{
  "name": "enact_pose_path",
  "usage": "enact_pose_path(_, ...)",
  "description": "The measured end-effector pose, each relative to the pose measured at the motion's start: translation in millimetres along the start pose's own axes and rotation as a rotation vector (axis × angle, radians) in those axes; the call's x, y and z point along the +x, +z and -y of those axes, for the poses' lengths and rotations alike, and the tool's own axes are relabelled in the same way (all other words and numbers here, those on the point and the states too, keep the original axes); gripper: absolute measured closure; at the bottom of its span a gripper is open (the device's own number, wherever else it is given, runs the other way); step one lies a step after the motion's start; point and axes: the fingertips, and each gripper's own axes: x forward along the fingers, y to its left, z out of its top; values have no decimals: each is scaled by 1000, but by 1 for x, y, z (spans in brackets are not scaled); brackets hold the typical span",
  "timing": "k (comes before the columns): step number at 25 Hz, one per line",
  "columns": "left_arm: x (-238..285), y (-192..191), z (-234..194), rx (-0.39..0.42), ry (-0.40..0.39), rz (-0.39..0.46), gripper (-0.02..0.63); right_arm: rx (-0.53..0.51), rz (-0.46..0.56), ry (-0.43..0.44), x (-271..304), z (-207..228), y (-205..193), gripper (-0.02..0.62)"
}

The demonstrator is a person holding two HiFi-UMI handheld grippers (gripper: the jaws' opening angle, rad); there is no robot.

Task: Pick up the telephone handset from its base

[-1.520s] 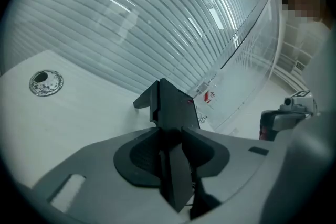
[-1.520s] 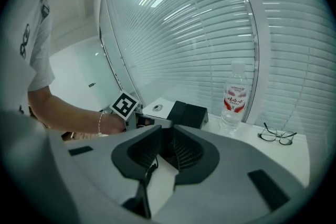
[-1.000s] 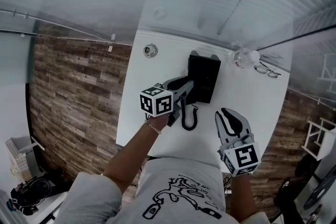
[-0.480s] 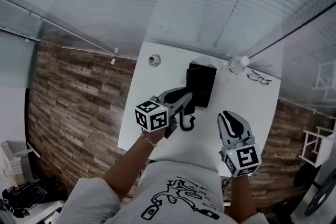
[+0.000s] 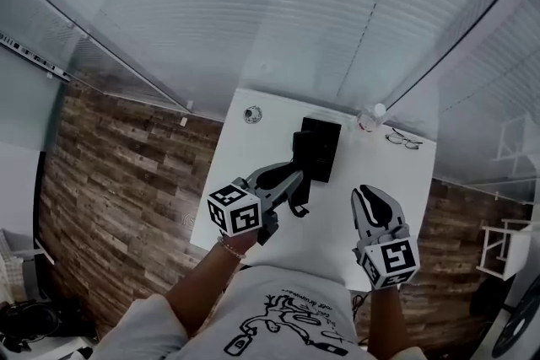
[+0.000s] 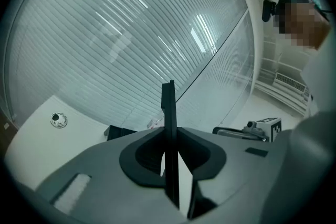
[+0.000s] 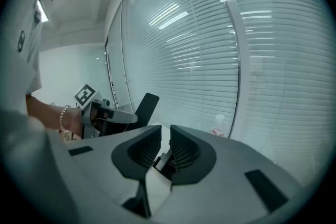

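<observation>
In the head view the black telephone base (image 5: 322, 149) lies on the white table (image 5: 396, 181). My left gripper (image 5: 285, 175) is shut on the black handset (image 5: 300, 149), lifted off the base's left side, with the coiled cord (image 5: 297, 203) hanging under it. In the left gripper view the handset (image 6: 168, 113) stands edge-on, pinched between the jaws, and the base (image 6: 122, 132) shows below. My right gripper (image 5: 368, 191) hovers to the right, jaws almost together with nothing between them. In the right gripper view the handset (image 7: 145, 106) is a dark slab at the left, beyond my right gripper (image 7: 166, 129).
At the table's far edge stand a small clear bottle (image 5: 372, 115), a pair of glasses (image 5: 402, 139) and a round metal object (image 5: 252, 114). A window with blinds (image 5: 278, 21) runs behind the table. Wood-plank floor (image 5: 110, 173) lies to the left.
Both grippers have risen. The left one has carried the handset up and away from the base, stretching the cord. The table looks smaller and farther below.
</observation>
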Motion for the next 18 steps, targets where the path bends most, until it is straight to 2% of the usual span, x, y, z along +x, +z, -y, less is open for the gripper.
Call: enact_pose_path(18,-63,47,107,113,-88,124,538,-55,123,-23,-63,-28,62,557)
